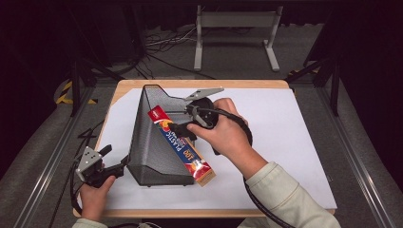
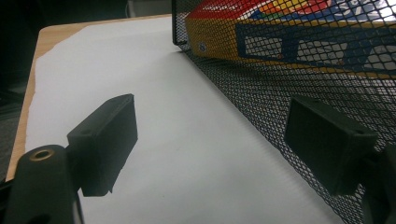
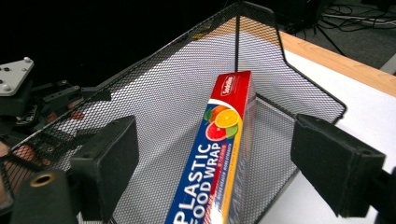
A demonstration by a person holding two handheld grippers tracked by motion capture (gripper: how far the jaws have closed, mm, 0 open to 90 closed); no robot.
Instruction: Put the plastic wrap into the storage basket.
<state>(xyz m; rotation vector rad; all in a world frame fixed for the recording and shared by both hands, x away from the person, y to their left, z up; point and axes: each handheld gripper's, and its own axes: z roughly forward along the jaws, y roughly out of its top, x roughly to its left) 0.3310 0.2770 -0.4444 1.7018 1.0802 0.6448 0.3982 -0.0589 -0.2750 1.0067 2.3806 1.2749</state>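
Two grippers at work on this desk, and we'll take it from the left of the frame. Down at the lower left, the left gripper sits with its jaws spread wide, one pad right up against the wall of the black wire-mesh basket, steadying it by the look of things, clamped on nothing. Centre frame now: the long red-and-blue cardboard box of plastic food wrap lies slanted across the basket, far end down inside the mesh, near end poking out over the lower rim. Just to its right, the right gripper hangs over the box's middle; its own view shows both jaws parted with the box running between them untouched, so that's let go. I'd judge the drop largely made, but the box isn't fully seated. Pushing that overhanging end inside looks like what remains.
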